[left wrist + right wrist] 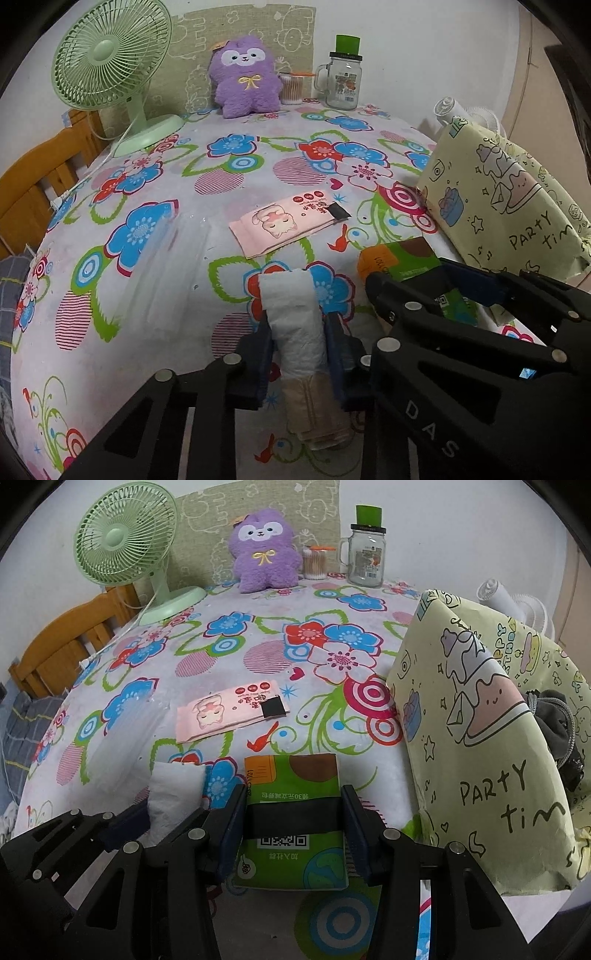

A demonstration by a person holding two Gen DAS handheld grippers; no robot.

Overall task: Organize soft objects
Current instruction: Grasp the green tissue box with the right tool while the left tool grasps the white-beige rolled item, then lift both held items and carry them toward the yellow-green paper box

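We hold two packs low over the flowered surface. Our left tongs pinch the white tissue roll; our right tongs clamp the green pack, just beside the yellow bag. A pink pack lies ahead, flat.

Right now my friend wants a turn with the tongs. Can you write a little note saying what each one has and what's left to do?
Left tongs: shut on the white tissue pack, low over the flowered tablecloth.
Right tongs: shut on the green tissue pack, beside the yellow Party Time bag.
The pink cat tissue pack lies loose mid-table; the purple plush sits at the back.
Done: both packs gripped.
Left: nothing looks put away yet; probably the held packs go first, then the pink one.
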